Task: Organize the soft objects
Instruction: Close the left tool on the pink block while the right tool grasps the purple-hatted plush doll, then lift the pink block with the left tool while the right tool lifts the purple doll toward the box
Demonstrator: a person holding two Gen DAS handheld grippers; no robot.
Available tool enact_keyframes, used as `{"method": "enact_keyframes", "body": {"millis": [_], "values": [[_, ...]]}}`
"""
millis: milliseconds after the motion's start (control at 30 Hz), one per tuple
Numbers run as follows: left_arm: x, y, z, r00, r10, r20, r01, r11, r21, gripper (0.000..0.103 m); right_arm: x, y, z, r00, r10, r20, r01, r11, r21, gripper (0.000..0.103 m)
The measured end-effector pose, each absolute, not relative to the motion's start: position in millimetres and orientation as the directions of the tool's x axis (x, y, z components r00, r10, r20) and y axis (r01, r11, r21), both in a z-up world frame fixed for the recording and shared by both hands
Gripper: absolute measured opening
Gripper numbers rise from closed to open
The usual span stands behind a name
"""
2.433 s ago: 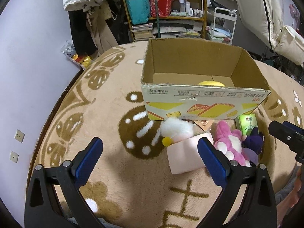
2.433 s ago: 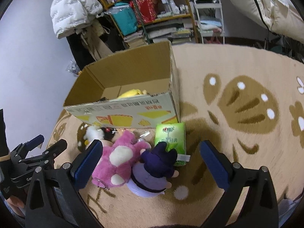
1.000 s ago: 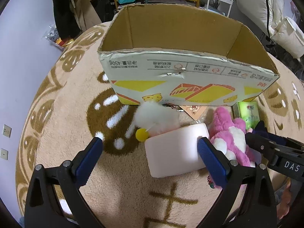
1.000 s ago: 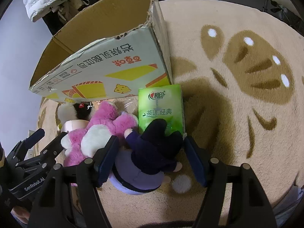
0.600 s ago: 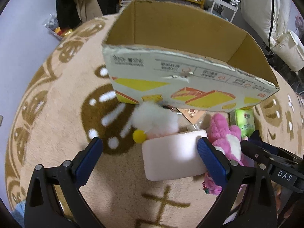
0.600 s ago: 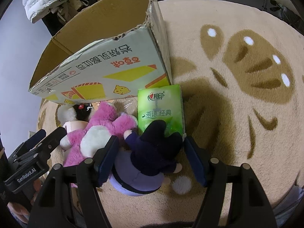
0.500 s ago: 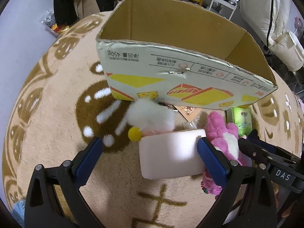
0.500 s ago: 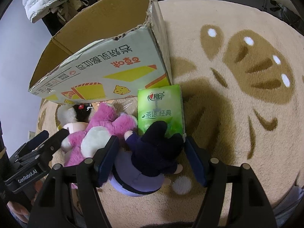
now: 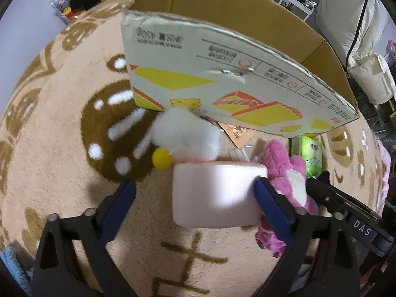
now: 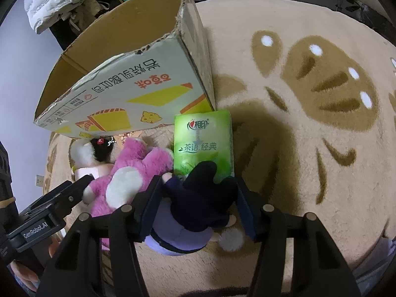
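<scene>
On the rug in front of the open cardboard box lies a pale pink block-shaped soft toy with a white fluffy head and a yellow pompom. My left gripper straddles the block with its jaws closing. Its right pad touches the block's edge and its left pad is still apart from it. In the right wrist view a navy and lilac plush doll fills my right gripper, whose closing pads press on both its sides. A pink plush bear lies between the two toys.
A green tissue pack lies flat by the box's corner, partly under the doll. A printed card sticks out from under the box. The beige rug stretches bare to the right. Shelves, a white jacket and bedding stand behind.
Both grippers' jaws have narrowed: the right ones onto the navy doll, the left ones around the pink block. The left view has rolled a little and drawn closer to the box.
</scene>
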State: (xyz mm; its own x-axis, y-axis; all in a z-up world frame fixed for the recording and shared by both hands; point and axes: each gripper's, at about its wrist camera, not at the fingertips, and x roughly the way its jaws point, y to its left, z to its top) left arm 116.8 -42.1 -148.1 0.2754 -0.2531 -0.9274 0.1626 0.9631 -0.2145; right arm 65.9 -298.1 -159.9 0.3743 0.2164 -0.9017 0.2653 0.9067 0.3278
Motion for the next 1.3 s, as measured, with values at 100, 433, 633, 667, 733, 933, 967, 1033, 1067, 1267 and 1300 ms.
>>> {"method": "enact_keyframes", "body": {"millis": [100,433,633,667,733,933,967,1033,1067,1267,1300], "values": [[115,-44,-151,0.25,-0.286,-0.925,0.164,0.954,-0.25,0.076,62,-300,-158,0.377,0.199,-0.904,0.273,0.91,0.314,0.059],[96,-68,-137,0.32,-0.238,-0.917,0.263,0.952,-0.155,0.032,56,-303,-145,0.41,0.178,-0.895,0.255,0.919,0.3,0.057],[86,-59,-121,0.399,-0.171,-0.901,0.232,0.969,-0.082,0.029,52,-297,-128,0.465,0.139,-0.874,0.221,0.938,0.266,0.054],[85,-55,-119,0.403,-0.168,-0.899,0.226,0.971,-0.08,0.029,51,-297,-126,0.474,0.134,-0.87,0.215,0.941,0.262,0.053],[80,-51,-113,0.426,-0.155,-0.891,0.213,0.975,-0.068,0.028,49,-295,-119,0.499,0.122,-0.858,0.2,0.947,0.251,0.052],[72,-37,-94,0.503,-0.119,-0.856,0.171,0.985,-0.036,0.027,40,-290,-98,0.592,0.1,-0.8,0.168,0.955,0.244,0.047],[71,-37,-93,0.512,-0.114,-0.851,0.167,0.985,-0.032,0.027,40,-287,-95,0.604,0.097,-0.791,0.166,0.956,0.243,0.047],[66,-33,-85,0.542,-0.11,-0.833,0.16,0.987,-0.026,0.027,34,-287,-88,0.635,0.095,-0.767,0.159,0.955,0.25,0.045],[63,-31,-80,0.566,-0.104,-0.818,0.154,0.988,-0.019,0.027,31,-289,-85,0.648,0.093,-0.756,0.157,0.955,0.252,0.045],[49,-25,-54,0.675,-0.095,-0.732,0.131,0.991,-0.008,0.027,20,-285,-63,0.736,0.073,-0.673,0.134,0.959,0.25,0.04],[45,-24,-49,0.696,-0.094,-0.712,0.128,0.992,-0.005,0.027,18,-284,-59,0.747,0.073,-0.661,0.126,0.96,0.248,0.031]]}}
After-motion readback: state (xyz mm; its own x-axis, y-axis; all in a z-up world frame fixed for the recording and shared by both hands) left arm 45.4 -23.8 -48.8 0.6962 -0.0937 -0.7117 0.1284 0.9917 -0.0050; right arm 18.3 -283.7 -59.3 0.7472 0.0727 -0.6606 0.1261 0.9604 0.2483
